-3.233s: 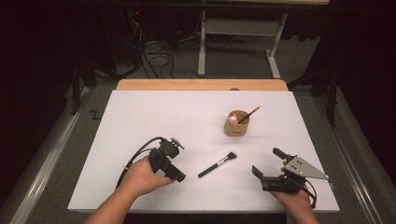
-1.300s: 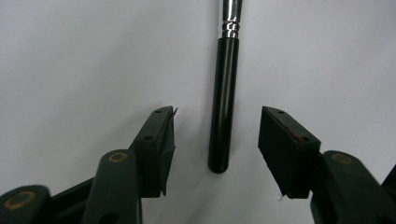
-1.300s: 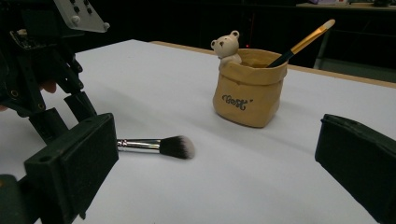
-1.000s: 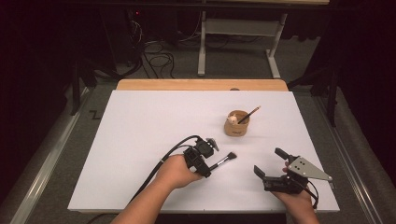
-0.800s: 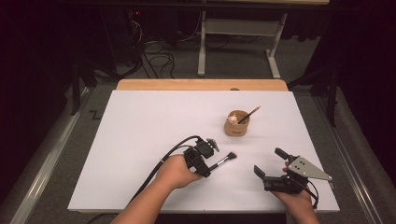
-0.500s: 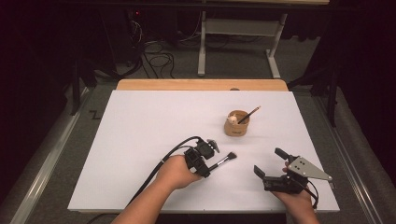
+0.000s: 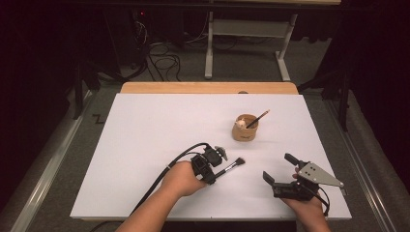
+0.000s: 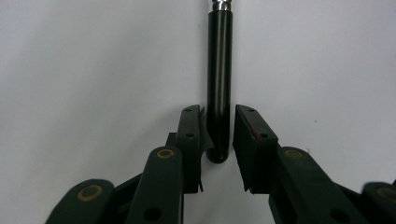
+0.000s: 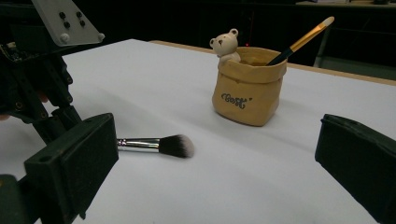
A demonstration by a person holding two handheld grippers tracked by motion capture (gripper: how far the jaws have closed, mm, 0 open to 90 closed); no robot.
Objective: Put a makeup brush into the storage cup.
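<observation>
The left gripper [image 7: 212, 170] stands over the black handle of the makeup brush [image 8: 219, 84], which lies flat on the white table [image 7: 145, 135]. Its jaws have just been closing; the handle's end sits between them, one pad touching it, the other just clear. The right gripper [image 7: 283, 175] rests well apart, its jaws spread wide with nothing between them. Beyond the brush's bristles stands a tan pot [image 9: 245, 86] holding another brush [image 9: 301, 39].

Open white table [image 7: 145, 145] all round; only the tan pot [image 7: 245, 129] stands beyond the brush [image 7: 232, 166].
</observation>
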